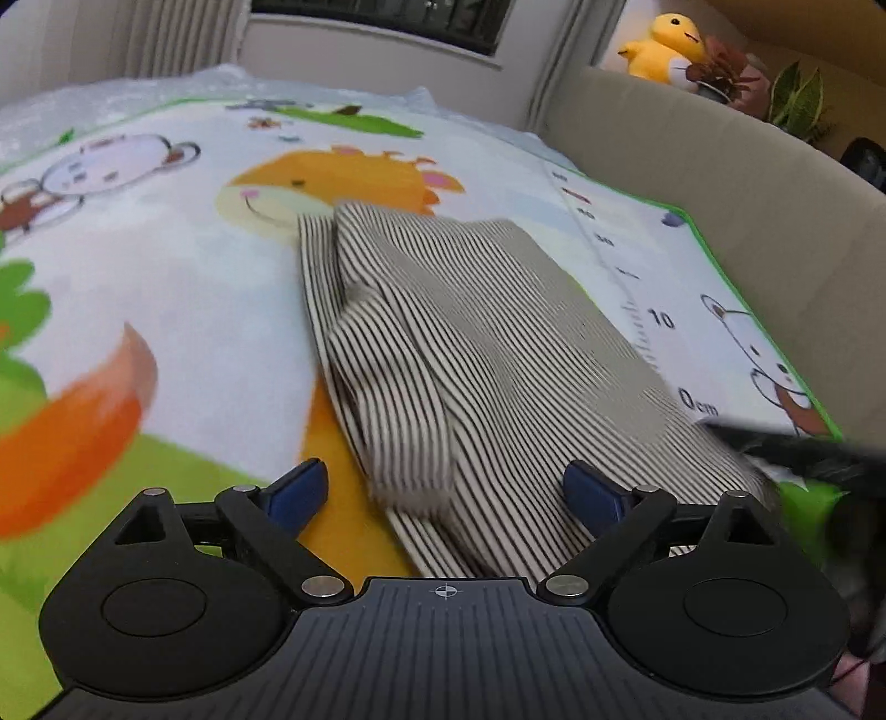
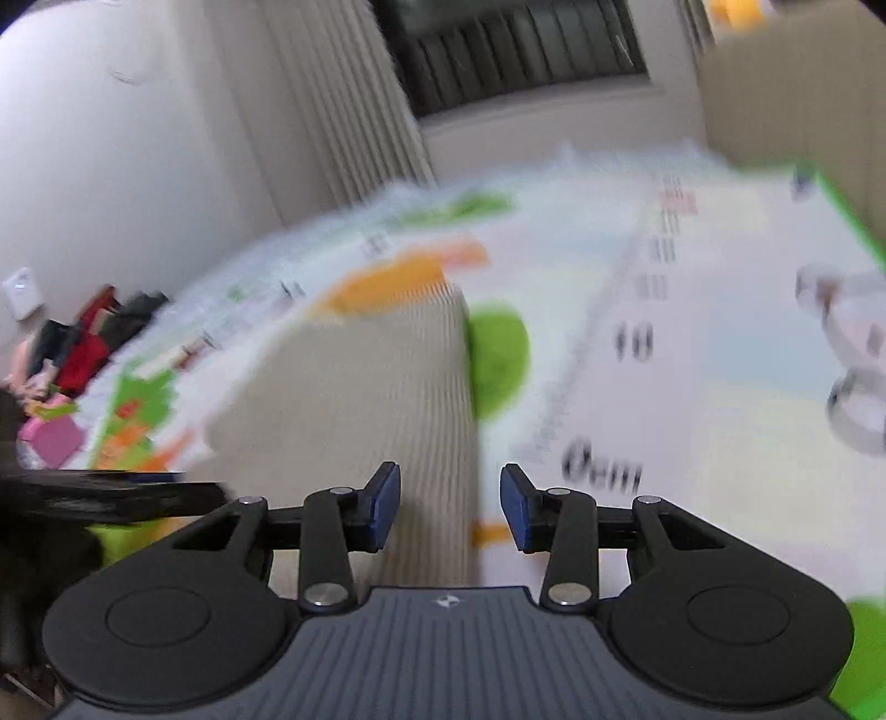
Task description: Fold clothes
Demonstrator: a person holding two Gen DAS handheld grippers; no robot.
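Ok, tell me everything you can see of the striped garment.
The striped garment is soft knit-looking cloth with thin dark and pale stripes. It lies partly folded on the cartoon play mat, one flap doubled over its left side. Neither gripper holds it; its near edge lies between the left gripper's open pads.

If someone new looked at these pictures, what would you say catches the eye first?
The striped garment, partly folded, lies in the middle of a bright cartoon mat, just ahead of the open left gripper. A printed giraffe peeks out behind it, with a ruler strip along the mat's right side. A yellow plush toy sits up on the ledge at top right.
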